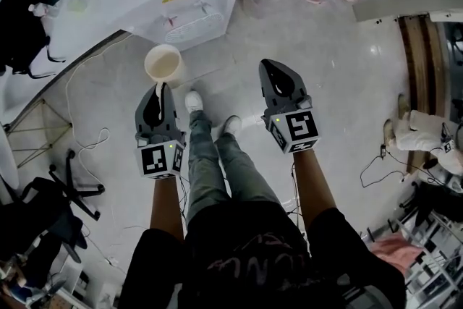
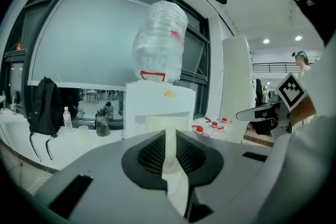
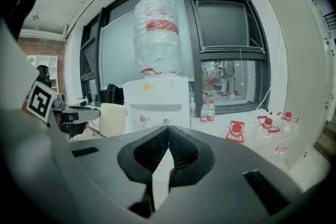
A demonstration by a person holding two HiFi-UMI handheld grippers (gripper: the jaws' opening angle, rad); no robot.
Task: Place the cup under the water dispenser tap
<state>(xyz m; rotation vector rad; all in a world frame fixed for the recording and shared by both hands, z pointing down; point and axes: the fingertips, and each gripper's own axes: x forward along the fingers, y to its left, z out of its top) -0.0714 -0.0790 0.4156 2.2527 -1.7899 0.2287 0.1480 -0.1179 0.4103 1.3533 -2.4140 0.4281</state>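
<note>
One cream cup (image 1: 164, 63) in left claw (image 1: 160, 89)

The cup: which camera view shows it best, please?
The head view: the whole cup shows from above, its rim pinched by the left gripper. The right gripper view shows its side at left; the left gripper view shows only a strip of wall between the jaws.

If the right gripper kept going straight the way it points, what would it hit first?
Probably the white box-shaped water dispenser: the right gripper points at its lower front, though how far off it stands is hard to judge.
</note>
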